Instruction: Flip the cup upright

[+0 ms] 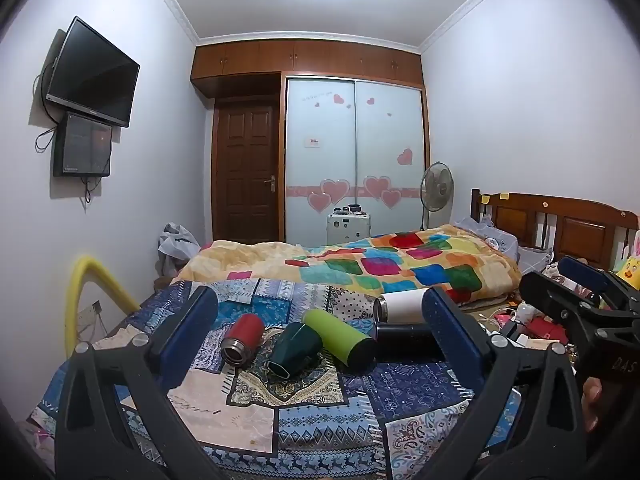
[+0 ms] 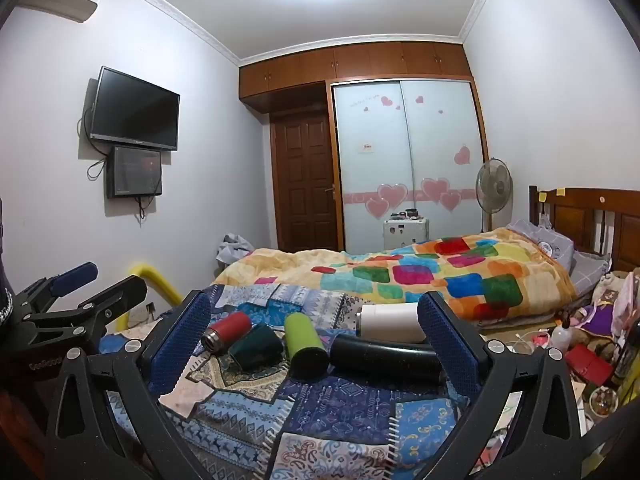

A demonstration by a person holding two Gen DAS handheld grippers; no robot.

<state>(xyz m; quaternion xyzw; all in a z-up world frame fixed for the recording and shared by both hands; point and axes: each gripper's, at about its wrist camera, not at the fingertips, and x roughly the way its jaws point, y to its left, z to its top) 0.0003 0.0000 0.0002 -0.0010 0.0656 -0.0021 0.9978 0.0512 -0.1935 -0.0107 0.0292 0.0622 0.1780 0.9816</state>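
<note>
Several cups lie on their sides on a patchwork cloth (image 1: pixel 304 412) on the bed: a red flask (image 1: pixel 243 338), a dark green cup (image 1: pixel 295 348), a lime green flask (image 1: pixel 340 336), a black flask (image 1: pixel 404 340) and a white flask (image 1: pixel 402 306). They also show in the right wrist view: red flask (image 2: pixel 226 330), dark green cup (image 2: pixel 256 346), lime flask (image 2: pixel 306 344), black flask (image 2: pixel 384 354), white flask (image 2: pixel 392 322). My left gripper (image 1: pixel 320 328) is open and empty, short of the cups. My right gripper (image 2: pixel 314 332) is open and empty too.
A colourful blanket (image 1: pixel 400 264) covers the bed behind the cups. A wooden headboard (image 1: pixel 560 224) and clutter (image 2: pixel 580 352) are at the right. A yellow padded rail (image 1: pixel 80 300) is at the left. Wardrobe, door, fan and wall screens stand beyond.
</note>
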